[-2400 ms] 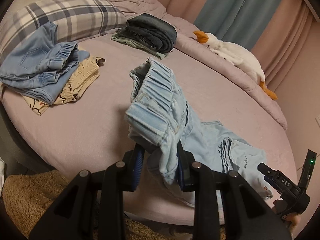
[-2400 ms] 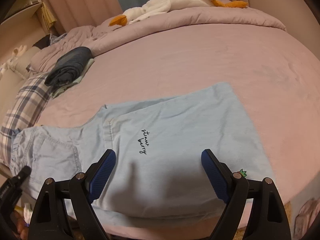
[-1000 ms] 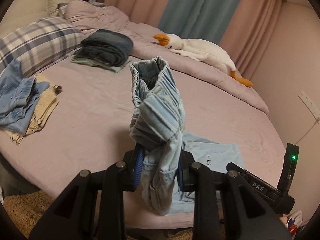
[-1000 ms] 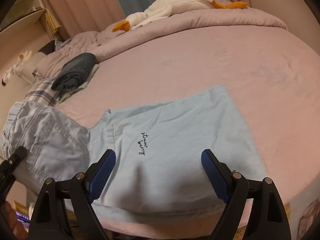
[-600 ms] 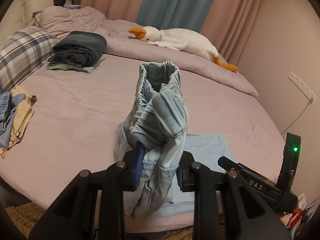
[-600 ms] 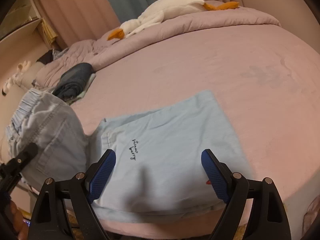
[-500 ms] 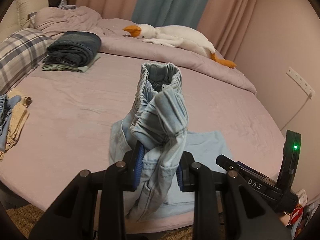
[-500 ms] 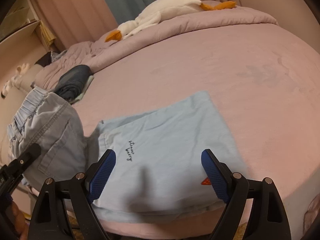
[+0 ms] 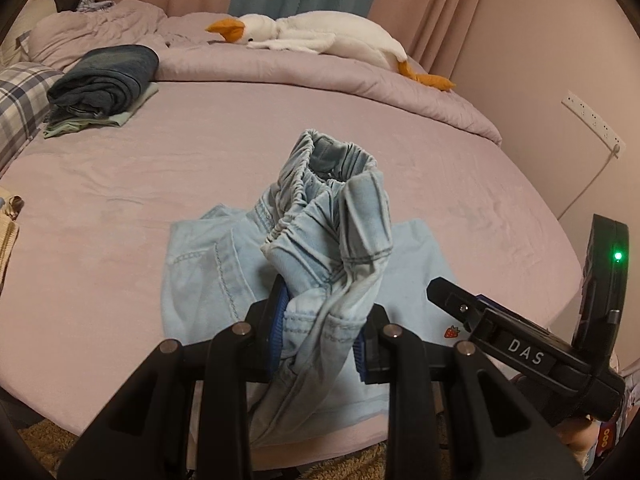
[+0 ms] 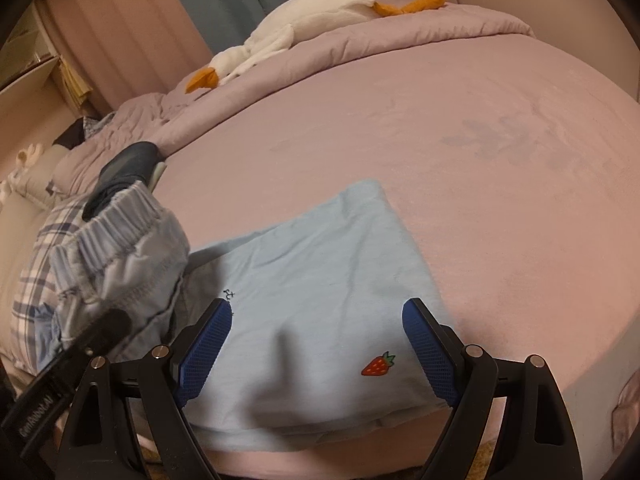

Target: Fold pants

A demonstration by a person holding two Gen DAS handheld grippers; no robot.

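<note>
Light blue pants [image 9: 208, 264] lie on the pink bed near its front edge. My left gripper [image 9: 320, 332] is shut on the bunched elastic waistband [image 9: 332, 208] and holds it up above the flat legs. In the right wrist view the leg part [image 10: 312, 288] lies flat, with a red strawberry patch [image 10: 378, 364]; the lifted waistband [image 10: 120, 236] hangs at the left. My right gripper [image 10: 316, 344] is open and empty, hovering just above the leg fabric near the bed edge. Its body shows at the right of the left wrist view [image 9: 520, 356].
A folded dark pants stack [image 9: 104, 84] sits at the back left. A white plush goose [image 9: 320, 36] lies on the rumpled duvet at the back. A plaid pillow [image 9: 16, 100] is at far left. A wall socket [image 9: 592, 120] is on the right.
My left gripper has carried the lifted waistband to the right, over the flat legs, so the pants are folding over. My right gripper stays open, barely shifted.
</note>
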